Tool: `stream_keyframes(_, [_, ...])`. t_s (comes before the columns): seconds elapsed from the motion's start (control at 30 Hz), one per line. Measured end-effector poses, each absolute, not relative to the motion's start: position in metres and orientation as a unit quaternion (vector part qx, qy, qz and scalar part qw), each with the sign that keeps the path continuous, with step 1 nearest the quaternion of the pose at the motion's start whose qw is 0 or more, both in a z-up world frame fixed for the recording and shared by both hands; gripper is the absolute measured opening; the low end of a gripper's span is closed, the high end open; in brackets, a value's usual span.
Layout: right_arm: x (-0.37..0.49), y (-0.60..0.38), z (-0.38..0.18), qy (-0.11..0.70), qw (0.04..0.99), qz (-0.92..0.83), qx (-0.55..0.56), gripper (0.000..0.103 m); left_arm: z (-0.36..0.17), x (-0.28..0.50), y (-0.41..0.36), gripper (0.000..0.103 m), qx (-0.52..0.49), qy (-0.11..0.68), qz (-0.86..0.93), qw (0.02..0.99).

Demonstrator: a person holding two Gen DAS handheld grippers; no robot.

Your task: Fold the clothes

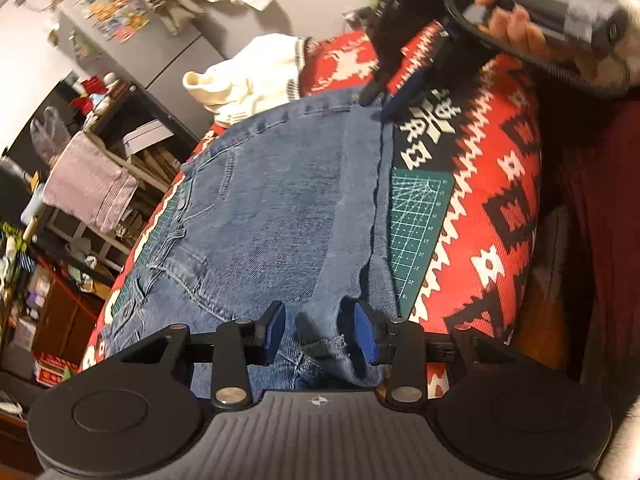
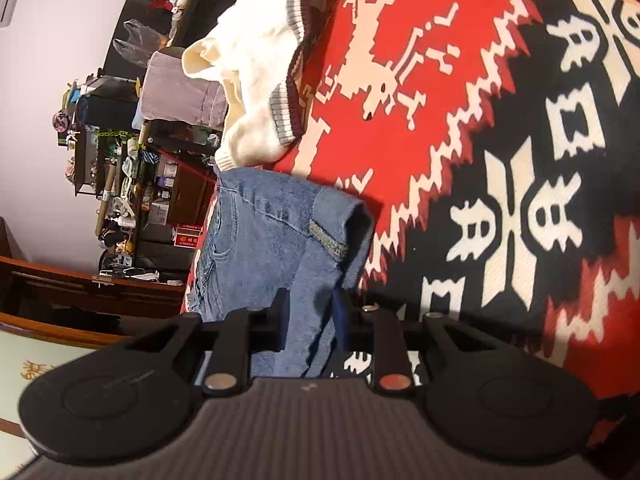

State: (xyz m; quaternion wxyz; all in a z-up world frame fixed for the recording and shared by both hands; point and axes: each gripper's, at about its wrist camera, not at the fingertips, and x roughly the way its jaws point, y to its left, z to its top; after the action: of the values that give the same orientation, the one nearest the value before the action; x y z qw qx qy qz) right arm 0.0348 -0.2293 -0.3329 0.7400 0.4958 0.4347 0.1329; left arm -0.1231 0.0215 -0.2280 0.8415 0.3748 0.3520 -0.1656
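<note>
Blue jeans (image 1: 280, 200) lie on the red patterned cloth (image 1: 492, 200), with one layer folded over so a straight edge runs along their right side. My left gripper (image 1: 320, 334) straddles the near end of that folded flap. Its blue pads (image 1: 366, 334) stand apart, and a gap shows beside the left pad, so it is open. My right gripper (image 1: 378, 104), held by a hand (image 1: 508, 20), pinches the far corner of the same edge. In the right wrist view the right gripper (image 2: 311, 312) is shut on a bunched fold of the jeans (image 2: 280, 240).
A white knit sweater (image 1: 256, 80) with striped cuffs lies beyond the jeans, near the table's far-left edge (image 2: 256, 80). A green cutting mat (image 1: 416, 216) shows under the jeans on the right. Cluttered shelves with a hanging towel (image 1: 88, 184) stand past the left edge.
</note>
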Motion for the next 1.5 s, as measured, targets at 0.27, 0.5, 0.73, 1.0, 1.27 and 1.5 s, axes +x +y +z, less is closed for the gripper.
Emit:
stream_keyframes(0.27, [0.039, -0.232, -0.335, 0.428, 0.74, 0.127, 0.503, 0.029, -0.227, -0.118, 0.025, 0.006, 0.346, 0.355, -0.166, 0.852])
stream_keyframes(0.5, [0.045, -0.231, -0.338, 0.428, 0.73, 0.123, 0.519, 0.029, -0.213, -0.125, 0.038, 0.003, 0.302, 0.354, -0.165, 0.87])
stream_keyframes(0.73, [0.037, -0.226, -0.344, 0.439, 0.711, 0.13, 0.534, 0.029, -0.193, -0.125, 0.056, 0.002, 0.224, 0.353, -0.153, 0.896])
stream_keyframes(1.0, [0.043, -0.219, -0.341, 0.419, 0.727, 0.12, 0.531, 0.01, -0.195, -0.127, 0.055, 0.002, 0.232, 0.351, -0.158, 0.893])
stream_keyframes(1.27, [0.041, -0.217, -0.32, 0.408, 0.783, 0.117, 0.454, 0.001, -0.211, -0.131, 0.048, 0.002, 0.254, 0.365, -0.183, 0.877])
stream_keyframes(1.5, [0.045, -0.211, -0.323, 0.423, 0.8, 0.105, 0.411, 0.001, -0.226, -0.133, 0.043, 0.003, 0.269, 0.381, -0.193, 0.863])
